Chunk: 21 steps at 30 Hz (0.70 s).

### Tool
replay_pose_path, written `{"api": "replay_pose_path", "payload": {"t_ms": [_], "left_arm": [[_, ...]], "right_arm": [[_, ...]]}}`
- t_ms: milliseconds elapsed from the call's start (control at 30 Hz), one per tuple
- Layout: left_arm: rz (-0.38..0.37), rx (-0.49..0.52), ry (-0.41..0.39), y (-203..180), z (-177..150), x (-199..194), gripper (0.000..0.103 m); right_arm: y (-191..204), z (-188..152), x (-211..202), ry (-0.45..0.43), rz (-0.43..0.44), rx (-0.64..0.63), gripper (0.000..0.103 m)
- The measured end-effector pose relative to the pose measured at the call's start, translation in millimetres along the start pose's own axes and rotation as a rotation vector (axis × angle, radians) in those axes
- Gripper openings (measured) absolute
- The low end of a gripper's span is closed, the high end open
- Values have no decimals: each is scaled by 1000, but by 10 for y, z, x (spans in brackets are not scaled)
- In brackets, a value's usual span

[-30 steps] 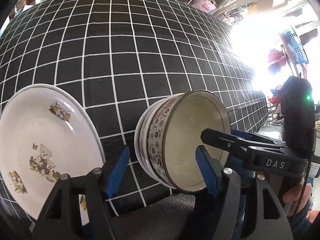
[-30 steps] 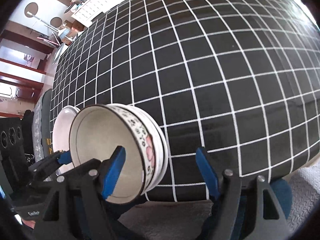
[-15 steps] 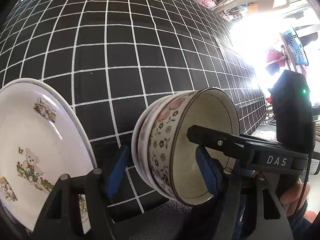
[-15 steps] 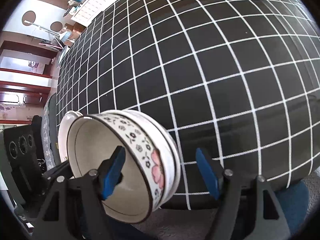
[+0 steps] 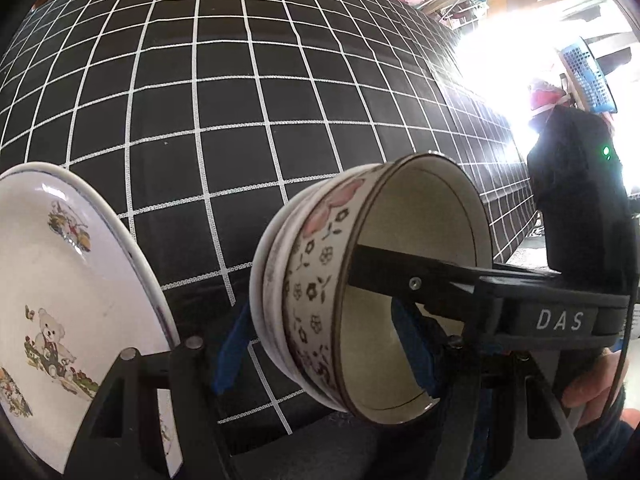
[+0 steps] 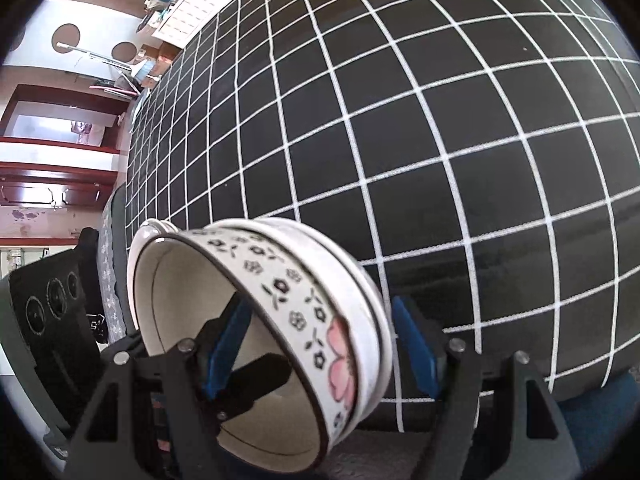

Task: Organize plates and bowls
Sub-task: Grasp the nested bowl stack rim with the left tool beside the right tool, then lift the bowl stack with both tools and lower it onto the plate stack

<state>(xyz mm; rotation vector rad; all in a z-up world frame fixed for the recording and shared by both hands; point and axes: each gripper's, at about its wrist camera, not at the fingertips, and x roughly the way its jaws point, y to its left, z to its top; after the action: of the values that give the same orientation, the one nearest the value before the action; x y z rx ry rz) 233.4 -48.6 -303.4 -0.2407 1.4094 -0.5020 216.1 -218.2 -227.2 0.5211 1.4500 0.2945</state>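
A stack of bowls, the top one with black flowers and a pink blossom (image 5: 316,288), sits at the near edge of the black checked tablecloth. My left gripper (image 5: 326,344) and my right gripper (image 6: 320,340) are both open around its wall, one blue pad inside the bowl and one outside, not pressing on it. The stack also shows in the right wrist view (image 6: 304,308). A white plate with a teddy bear print (image 5: 60,292) lies to the left of the bowls; its rim peeks out behind the bowls in the right wrist view (image 6: 154,226).
The black tablecloth with white grid lines (image 5: 240,100) stretches far back. The table's front edge runs just under the bowls. A white keyboard-like object (image 6: 192,8) lies at the far end. Room clutter and bright window light stand to the right (image 5: 500,60).
Both grippers have moved closer onto the bowl stack, so its wall now lies deeper between each pair of fingers. The bowls and the plate stay in place.
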Motion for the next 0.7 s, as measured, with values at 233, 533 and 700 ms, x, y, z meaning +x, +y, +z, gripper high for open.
{"api": "replay_pose_path", "payload": {"t_ms": [233,533,700], "left_arm": [[53,53,-5,-175,-33,135,67],[59,40,-29,-346,-27,250,67],[50,9,-43,-347,-43,240,67]], "right_arm": [[-23,-5,9,-3,34,19,73],[-70,-40,-40,-22,26,38,72],[-82,-67,-70,-23,20,80,68]]}}
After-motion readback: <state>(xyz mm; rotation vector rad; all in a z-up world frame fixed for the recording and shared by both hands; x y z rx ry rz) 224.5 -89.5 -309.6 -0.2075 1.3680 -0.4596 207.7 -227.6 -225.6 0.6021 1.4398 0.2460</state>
